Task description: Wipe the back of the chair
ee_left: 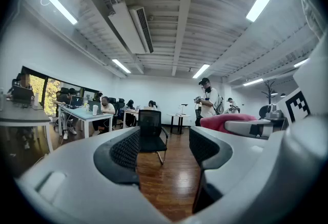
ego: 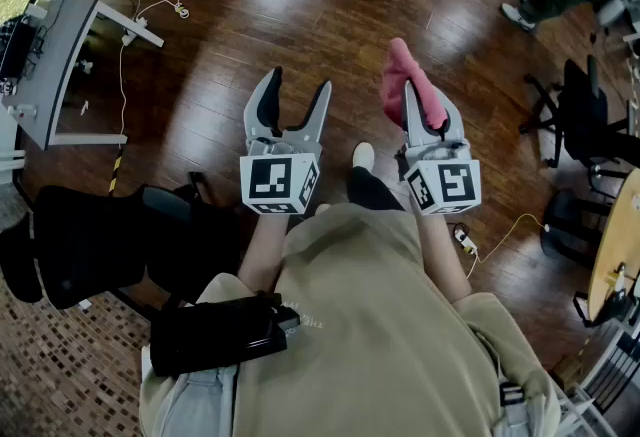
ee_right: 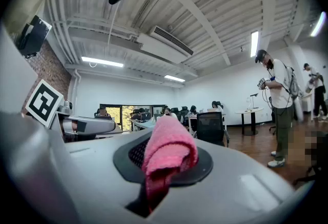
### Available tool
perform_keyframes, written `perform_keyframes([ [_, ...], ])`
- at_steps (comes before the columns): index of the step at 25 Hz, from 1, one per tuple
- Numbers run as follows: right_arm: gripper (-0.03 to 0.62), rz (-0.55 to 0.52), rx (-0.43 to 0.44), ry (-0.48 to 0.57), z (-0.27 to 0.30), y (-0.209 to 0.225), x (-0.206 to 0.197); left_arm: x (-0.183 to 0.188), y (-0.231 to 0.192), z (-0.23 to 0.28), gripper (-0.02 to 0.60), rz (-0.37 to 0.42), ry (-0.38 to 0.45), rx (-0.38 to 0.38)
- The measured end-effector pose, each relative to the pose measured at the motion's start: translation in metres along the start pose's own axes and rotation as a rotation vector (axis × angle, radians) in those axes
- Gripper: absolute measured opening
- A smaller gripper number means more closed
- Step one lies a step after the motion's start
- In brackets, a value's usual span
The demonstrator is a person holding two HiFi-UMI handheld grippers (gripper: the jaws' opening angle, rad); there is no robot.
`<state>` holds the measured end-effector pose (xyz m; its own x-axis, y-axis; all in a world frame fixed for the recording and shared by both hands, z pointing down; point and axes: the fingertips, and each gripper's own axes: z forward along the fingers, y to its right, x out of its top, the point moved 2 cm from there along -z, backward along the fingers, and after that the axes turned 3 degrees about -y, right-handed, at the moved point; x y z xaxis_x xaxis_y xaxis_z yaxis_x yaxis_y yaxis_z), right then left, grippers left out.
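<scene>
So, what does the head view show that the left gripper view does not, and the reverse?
Only the head view shows the black chair at the person's lower left, the person's beige top and a white shoe. Only the left gripper view shows the ceiling lights and people seated at desks. Both show the left gripper with its jaws apart and empty, the pink cloth in the right gripper, and the wooden floor.

Two grippers (ego: 300, 81) (ego: 424, 97), one pink cloth (ego: 399, 65)
</scene>
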<state>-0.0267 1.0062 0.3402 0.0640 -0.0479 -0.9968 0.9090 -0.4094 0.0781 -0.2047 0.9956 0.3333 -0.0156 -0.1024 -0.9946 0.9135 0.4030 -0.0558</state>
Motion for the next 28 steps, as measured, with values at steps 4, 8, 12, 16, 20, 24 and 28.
perform_keyframes([
  [4, 0.025, 0.012, 0.018, -0.004, 0.041, 0.054, 0.014, 0.024, 0.011, 0.071, 0.275, 0.001, -0.006, 0.006],
  [8, 0.024, 0.041, 0.03, -0.02, 0.084, 0.101, 0.019, 0.04, 0.019, 0.134, 0.275, 0.02, -0.009, -0.002],
  [12, 0.025, 0.032, 0.045, -0.032, 0.151, 0.134, 0.018, 0.042, 0.008, 0.202, 0.276, 0.029, -0.01, -0.011],
  [16, 0.025, -0.038, 0.065, -0.024, 0.236, 0.167, 0.018, 0.04, -0.019, 0.285, 0.274, 0.031, 0.004, -0.003],
  [20, 0.024, -0.084, 0.055, -0.031, 0.339, 0.207, 0.015, 0.037, -0.064, 0.386, 0.275, 0.01, 0.023, -0.018],
  [24, 0.023, -0.071, 0.031, -0.071, 0.448, 0.24, 0.009, 0.041, -0.122, 0.487, 0.272, -0.008, 0.024, -0.051],
  [28, 0.023, -0.042, 0.016, -0.096, 0.538, 0.267, 0.02, 0.056, -0.17, 0.58, 0.272, -0.015, 0.01, -0.08],
])
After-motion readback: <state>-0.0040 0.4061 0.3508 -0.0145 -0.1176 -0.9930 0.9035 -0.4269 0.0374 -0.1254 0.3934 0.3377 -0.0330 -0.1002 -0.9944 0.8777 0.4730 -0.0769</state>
